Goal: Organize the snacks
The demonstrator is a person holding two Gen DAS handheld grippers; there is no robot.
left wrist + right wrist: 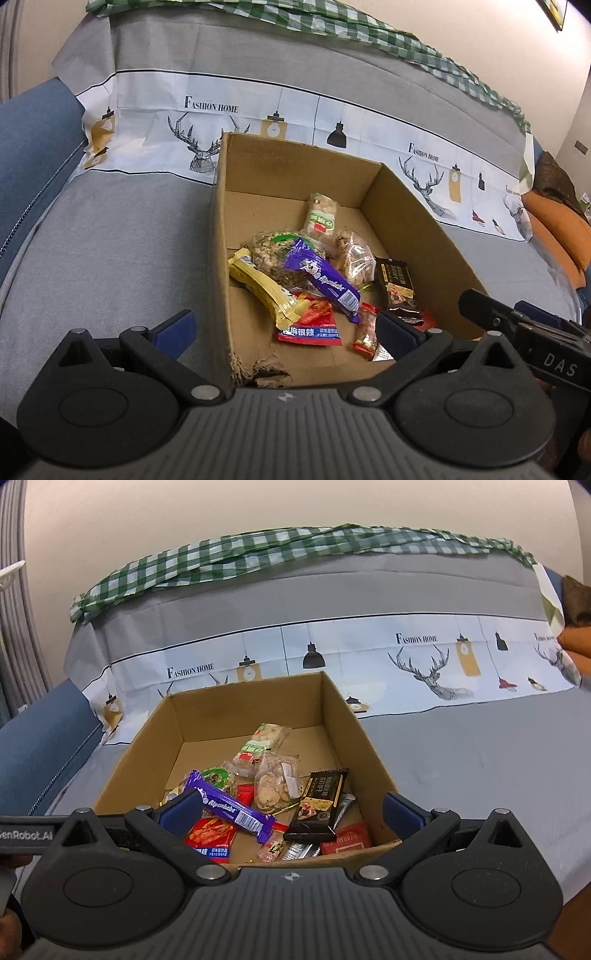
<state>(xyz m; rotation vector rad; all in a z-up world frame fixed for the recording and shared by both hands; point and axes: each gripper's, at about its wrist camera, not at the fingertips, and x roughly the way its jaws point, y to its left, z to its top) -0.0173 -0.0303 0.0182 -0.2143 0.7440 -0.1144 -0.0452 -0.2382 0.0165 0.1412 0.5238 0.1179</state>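
An open cardboard box (406, 206) (343, 716) stands on a grey cloth and holds several snack packets. Among them are a purple Alpenliebe bar (325, 282) (231, 808), a yellow bar (266, 291), a black chocolate packet (399, 288) (319, 805), a red spicy-snack pouch (312, 325) (212, 836) and a clear bag of crackers (275, 782). My left gripper (286, 330) is open and empty, straddling the box's near left wall. Open too, my right gripper (291, 812) hovers empty at the box's near edge. In the left wrist view the right gripper (524, 332) shows at the right.
The grey cloth (110, 240) (480, 738) with a printed deer band covers the surface all around the box. A green checked cloth (258, 550) lies along the back. A blue cushion (33, 147) sits left, an orange one (561, 229) right. The box's near corner (258, 369) is torn.
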